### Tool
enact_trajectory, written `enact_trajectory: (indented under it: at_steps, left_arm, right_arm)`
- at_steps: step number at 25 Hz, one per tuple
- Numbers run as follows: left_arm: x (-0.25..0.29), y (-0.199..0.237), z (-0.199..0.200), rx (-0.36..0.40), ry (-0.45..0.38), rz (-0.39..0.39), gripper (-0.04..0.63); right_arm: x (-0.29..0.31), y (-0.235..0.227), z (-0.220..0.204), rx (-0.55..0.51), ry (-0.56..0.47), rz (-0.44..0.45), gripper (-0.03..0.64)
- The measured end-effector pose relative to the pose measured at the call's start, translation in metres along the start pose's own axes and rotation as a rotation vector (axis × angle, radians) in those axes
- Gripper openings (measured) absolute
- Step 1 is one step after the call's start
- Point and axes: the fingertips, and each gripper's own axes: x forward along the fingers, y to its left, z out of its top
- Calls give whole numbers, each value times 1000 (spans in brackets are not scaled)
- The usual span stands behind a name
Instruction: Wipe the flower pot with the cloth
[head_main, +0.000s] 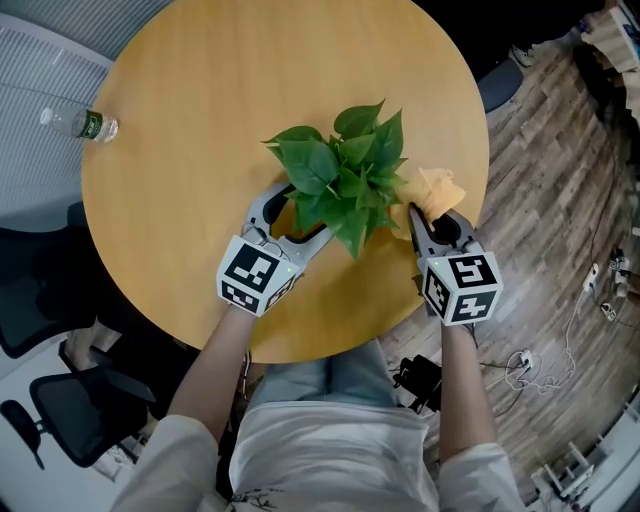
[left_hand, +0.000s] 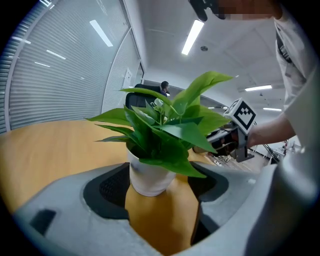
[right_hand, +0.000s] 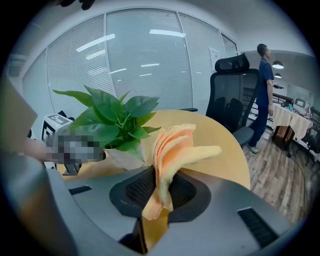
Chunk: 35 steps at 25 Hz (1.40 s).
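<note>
A white flower pot with a leafy green plant stands on the round wooden table, near its front edge. My left gripper is open with the pot between its jaws; the pot sits close to the left pad and a gap shows on the other side. From above the leaves hide the pot. To the right of the plant my right gripper is shut on a folded orange cloth, which sticks up out of its jaws beside the pot.
A plastic bottle lies at the table's far left edge. Black office chairs stand near my left side. Another chair and a standing person are beyond the table. Cables lie on the wooden floor to the right.
</note>
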Motion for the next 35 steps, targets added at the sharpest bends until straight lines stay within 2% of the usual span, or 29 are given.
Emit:
enact_trajectory:
  at_steps: [9, 17, 24, 35]
  left_arm:
    - [5, 5, -1, 35, -8, -39, 356]
    - [5, 4, 0, 42, -11, -52, 356]
    - [5, 4, 1, 39, -14, -47, 356]
    - [6, 4, -1, 12, -16, -18, 356]
  right_arm:
    - [31, 7, 8, -124, 14, -1, 63]
    - [50, 30, 20, -234, -11, 83, 63]
    - [49, 43, 19, -267, -33, 152, 63]
    - [44, 58, 11, -288, -38, 170, 63]
